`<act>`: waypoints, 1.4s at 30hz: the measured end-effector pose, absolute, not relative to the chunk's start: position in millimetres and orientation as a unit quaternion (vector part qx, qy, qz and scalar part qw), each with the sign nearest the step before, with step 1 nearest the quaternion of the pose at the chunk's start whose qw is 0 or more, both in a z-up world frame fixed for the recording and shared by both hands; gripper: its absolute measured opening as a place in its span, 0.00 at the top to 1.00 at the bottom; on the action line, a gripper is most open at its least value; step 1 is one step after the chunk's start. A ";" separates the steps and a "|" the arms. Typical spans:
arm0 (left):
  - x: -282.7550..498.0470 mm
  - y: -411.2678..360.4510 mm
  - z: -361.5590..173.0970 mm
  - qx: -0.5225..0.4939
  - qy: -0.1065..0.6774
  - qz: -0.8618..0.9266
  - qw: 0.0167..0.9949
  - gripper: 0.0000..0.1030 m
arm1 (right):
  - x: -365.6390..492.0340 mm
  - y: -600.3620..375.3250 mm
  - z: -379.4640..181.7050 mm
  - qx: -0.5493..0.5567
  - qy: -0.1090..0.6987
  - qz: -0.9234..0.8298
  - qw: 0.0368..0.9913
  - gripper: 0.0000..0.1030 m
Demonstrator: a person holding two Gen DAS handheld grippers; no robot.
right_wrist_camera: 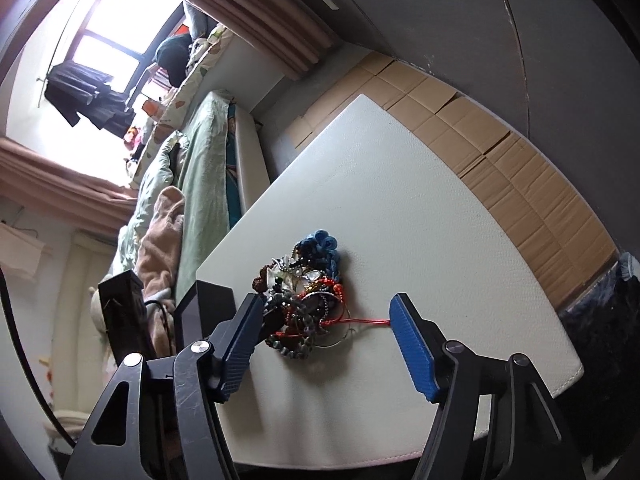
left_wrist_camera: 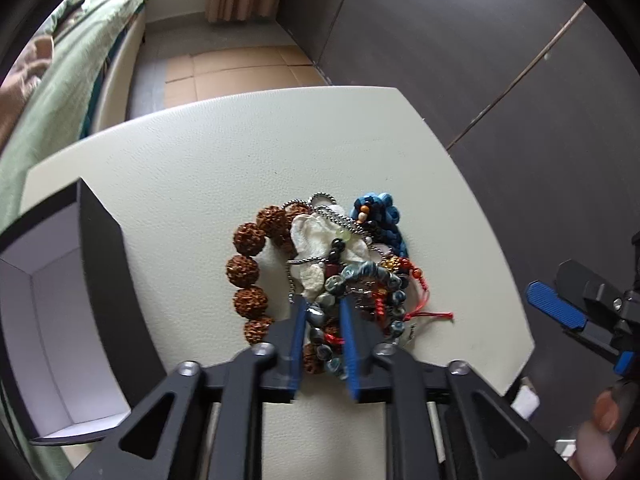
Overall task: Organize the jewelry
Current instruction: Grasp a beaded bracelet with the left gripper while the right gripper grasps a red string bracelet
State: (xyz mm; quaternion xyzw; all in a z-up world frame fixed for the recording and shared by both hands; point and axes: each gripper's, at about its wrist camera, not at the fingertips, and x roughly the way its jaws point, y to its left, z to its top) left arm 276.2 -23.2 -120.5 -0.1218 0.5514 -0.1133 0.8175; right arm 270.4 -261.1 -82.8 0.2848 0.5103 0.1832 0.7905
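Note:
A tangled pile of jewelry lies on the white table: a brown seed-bead bracelet, a blue knotted cord, grey-blue glazed beads, silver chains and red string. My left gripper is down in the near side of the pile, its blue fingers closed on the grey-blue bead strand. The pile also shows in the right wrist view. My right gripper is open, just short of the pile and straddling it; it appears at the right edge of the left wrist view.
An open black box with a white inside stands at the table's left edge, also seen in the right wrist view. A bed with a green cover lies beyond the table. Cardboard covers the floor.

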 end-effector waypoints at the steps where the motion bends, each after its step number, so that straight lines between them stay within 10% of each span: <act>1: 274.7 -22.7 -119.4 -0.125 0.547 -0.117 0.819 0.88 | 270.5 -261.0 -82.6 0.284 0.509 0.182 0.792 0.34; 28: 223.3 28.7 -37.0 -0.214 0.426 -0.190 0.858 0.92 | 296.6 -218.4 -136.1 0.221 0.564 0.158 0.780 0.64; 34: 217.0 46.2 -31.0 -0.226 0.418 -0.183 0.861 0.92 | 294.9 -220.3 -139.8 0.249 0.561 0.177 0.769 0.93; 42: 210.4 71.0 -26.8 -0.248 0.405 -0.158 0.866 0.92 | 274.0 -221.4 -95.9 0.256 0.499 0.220 0.798 0.94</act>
